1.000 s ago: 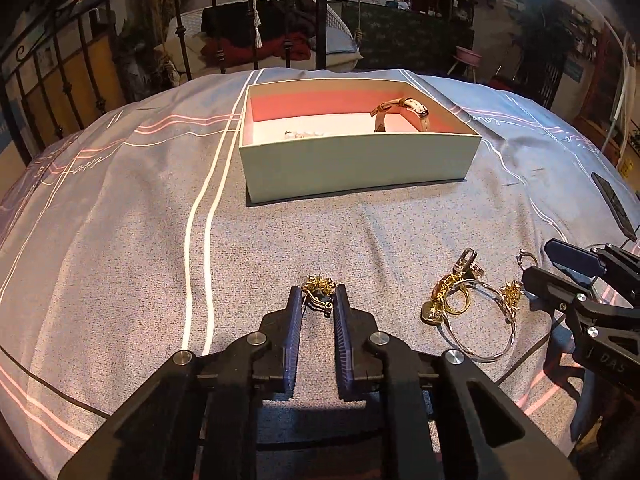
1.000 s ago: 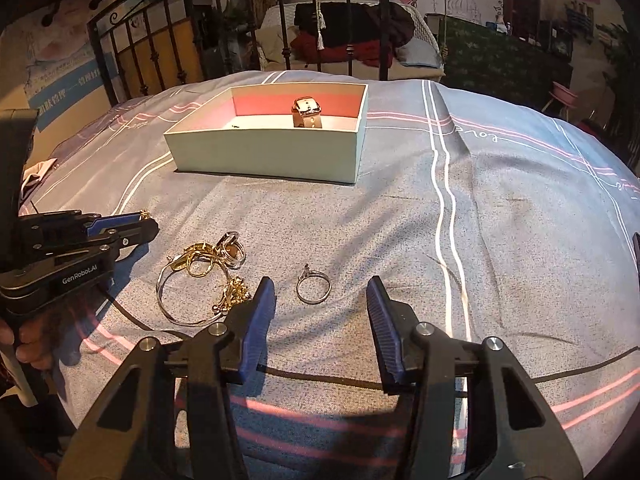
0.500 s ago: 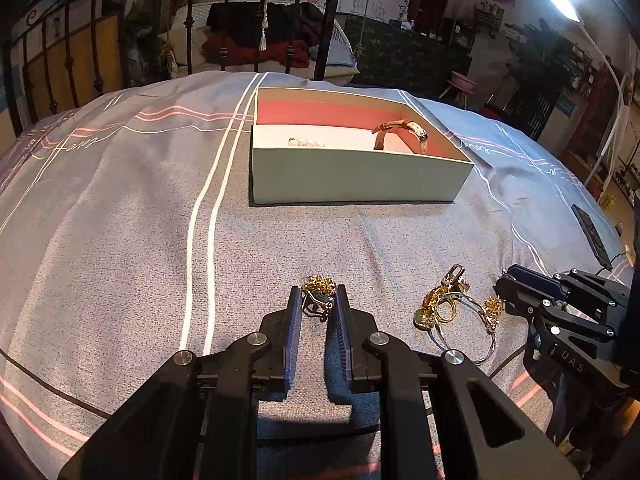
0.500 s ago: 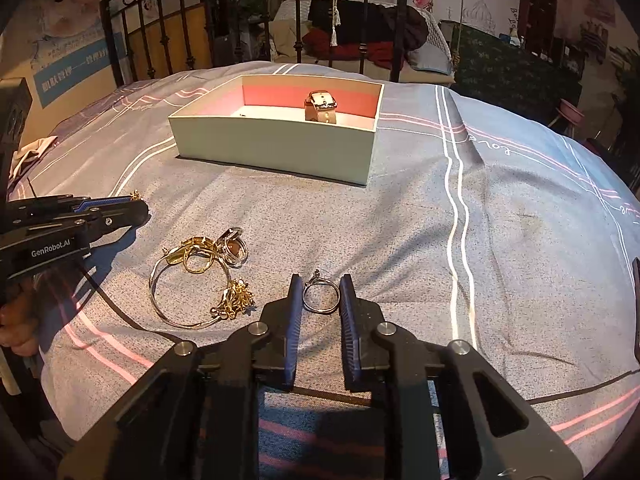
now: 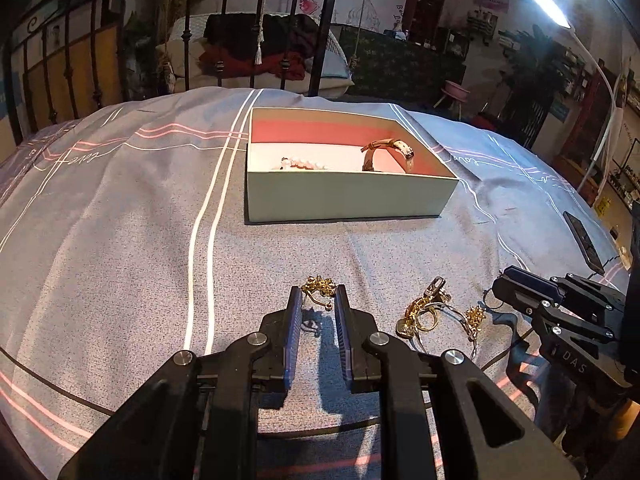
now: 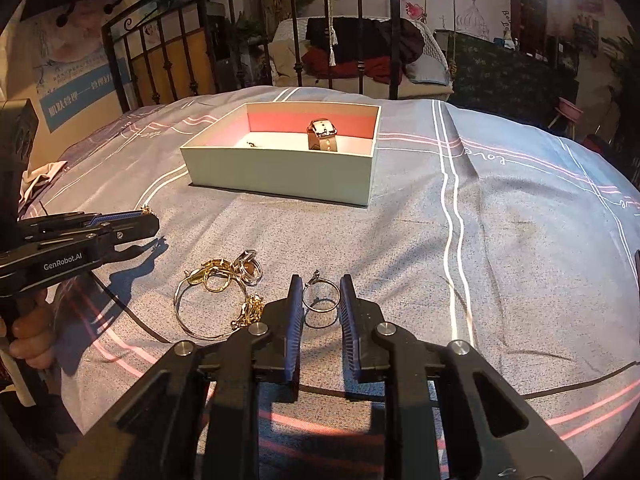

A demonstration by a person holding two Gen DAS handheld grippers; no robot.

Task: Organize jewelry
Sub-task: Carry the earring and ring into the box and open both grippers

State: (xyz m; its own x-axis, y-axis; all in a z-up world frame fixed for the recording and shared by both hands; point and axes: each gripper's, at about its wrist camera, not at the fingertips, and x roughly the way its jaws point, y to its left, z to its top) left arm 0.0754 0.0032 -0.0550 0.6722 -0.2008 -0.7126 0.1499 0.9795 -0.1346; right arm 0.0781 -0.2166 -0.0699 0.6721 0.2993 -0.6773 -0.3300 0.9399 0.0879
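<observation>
Gold earring (image 5: 318, 289) half hidden, pinched in left claw (image 5: 317, 298); silver ring (image 6: 320, 296) clamped upright in right claw (image 6: 320, 294), tips narrowly apart.

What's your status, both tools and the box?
Left tool shut on gold earring. Right tool shut on silver ring. Box open, path clear.

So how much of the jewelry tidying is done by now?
Partly done. A watch and a small pale beaded piece already lie in the box. The left claw grips a gold trinket, and the right claw has closed on a ring. A tangle of gold pieces and a bangle waits on the bedspread.
</observation>
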